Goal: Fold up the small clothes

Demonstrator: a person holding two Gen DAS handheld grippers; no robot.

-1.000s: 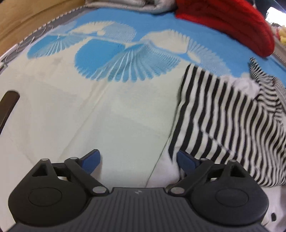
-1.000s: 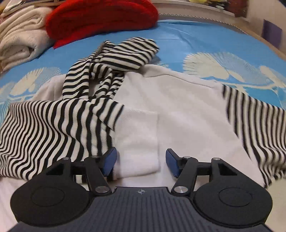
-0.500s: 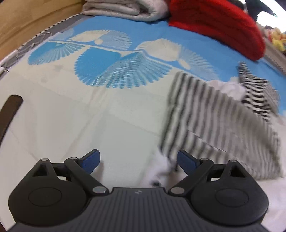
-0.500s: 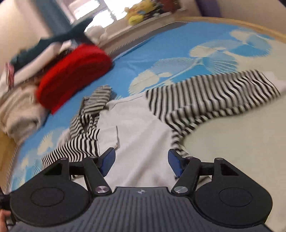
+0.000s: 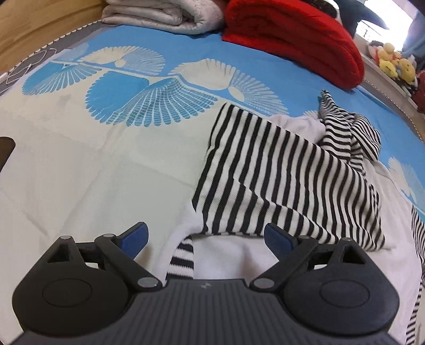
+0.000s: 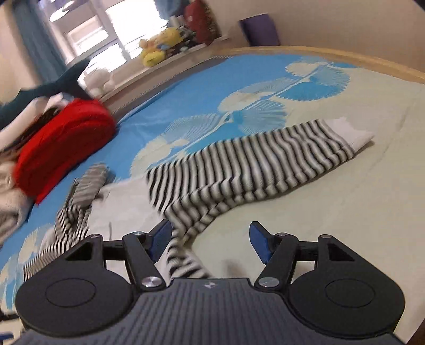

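Black plastic fills the bottom of both views, so whatever lies right under each gripper is hidden. The left gripper (image 5: 205,237) stands wide, its blue pads clear of the cloth; between them sits the near hem of the top (image 5: 279,172), a white body with one striped sleeve folded across it toward the bed's near edge. A striped scrap peeks out under the hem, and I cannot tell what part it is. The right gripper (image 6: 209,242) is also wide and holds nothing; a striped strip runs in beside its left pad, blurred, and the bare sheet lies between the pads.

Past that, in the right view, the other sleeve (image 6: 255,164) lies stretched flat toward the bed's far side, its white cuff at the end. The hood end of the top is smeared by motion there; in the left view it is a crumpled striped heap toward the head of the bed.

Underneath is a bed sheet (image 5: 79,164), pale near us and blue with white fan prints farther up. At its head lie a red blanket (image 5: 292,37) and a folded grey quilt (image 5: 164,16), both cut off by the frame. Beyond, a sill with plush toys (image 6: 156,47) under a bright window, and a wooden floor at the bed's edge.
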